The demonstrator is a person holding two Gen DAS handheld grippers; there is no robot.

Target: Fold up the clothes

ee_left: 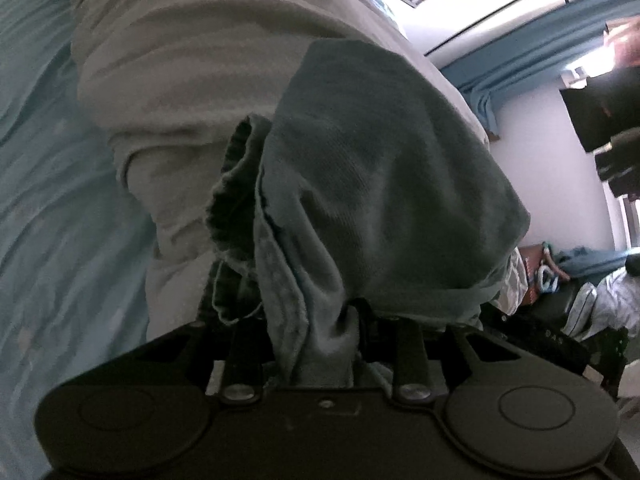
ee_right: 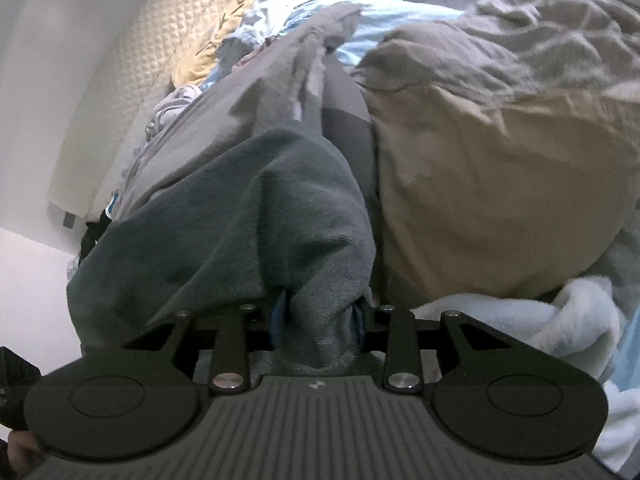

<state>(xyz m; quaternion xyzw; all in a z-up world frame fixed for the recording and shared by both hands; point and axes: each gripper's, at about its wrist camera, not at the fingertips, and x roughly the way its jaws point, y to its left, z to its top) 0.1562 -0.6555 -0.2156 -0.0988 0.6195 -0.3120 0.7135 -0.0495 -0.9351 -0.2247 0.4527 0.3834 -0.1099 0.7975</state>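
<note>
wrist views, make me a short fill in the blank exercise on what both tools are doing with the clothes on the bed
1. The left tool is shut on a dark ____ garment.
2. In the right wrist view, the right tool grips bunched grey-green cloth, so its state is ____.
3. Right of that cloth lies a ____ coloured garment.
4. Near the lower right corner of the right wrist view lies a fluffy ____ blanket.

Missing words: teal; shut; tan; white

Both tongs, left [ee_left: 320, 320] and right [ee_right: 320, 316], are matte black, with round discs, silver screws and linkage bars.
</note>
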